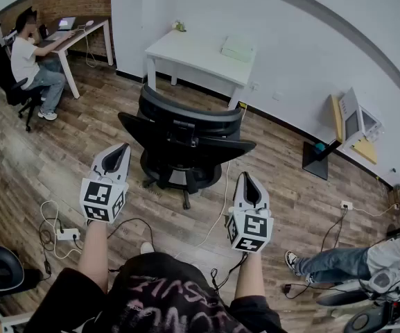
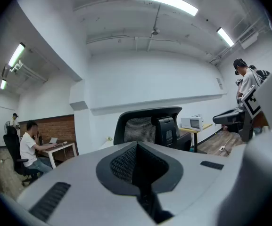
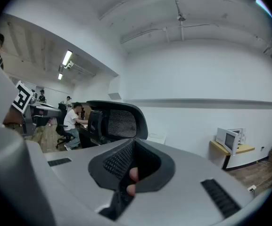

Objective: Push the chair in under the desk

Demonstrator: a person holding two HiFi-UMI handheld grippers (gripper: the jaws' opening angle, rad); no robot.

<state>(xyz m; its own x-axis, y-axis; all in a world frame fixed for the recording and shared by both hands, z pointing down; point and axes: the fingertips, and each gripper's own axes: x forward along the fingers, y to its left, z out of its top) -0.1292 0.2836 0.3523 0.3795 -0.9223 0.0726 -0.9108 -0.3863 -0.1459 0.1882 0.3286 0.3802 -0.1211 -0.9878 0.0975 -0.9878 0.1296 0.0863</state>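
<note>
Both grippers are empty with their jaws pressed together: your left gripper [image 1: 120, 150] and right gripper [image 1: 247, 180] hover side by side above the brown wood-plank floor [image 1: 68, 137], pointing at the black mesh-backed office chair on castors [image 1: 186, 125]. That chair stands on open floor just ahead of you, with the rear of its backrest apparently turned your way. It is well apart from the white rectangular desk [image 1: 193, 53], which sits against the wall at the floor's far edge, and neither gripper touches the chair yet. Expect it to feel fairly heavy but to roll freely once it starts, since the castors should run easily on smooth boards. The mesh panel will likely give and spring back, so do not press there. Set the closed jaws like two blunt fists on the stiff black rim along the top of the backrest, one toward each side. The seat probably swivels, so an uneven shove will likely spin it rather than send it straight. Push low and steadily, because a high, sudden push could tip it. Watch the thin white cable [image 1: 222, 193] lying on the floor beside the chair's base, as a castor could catch on it.
</note>
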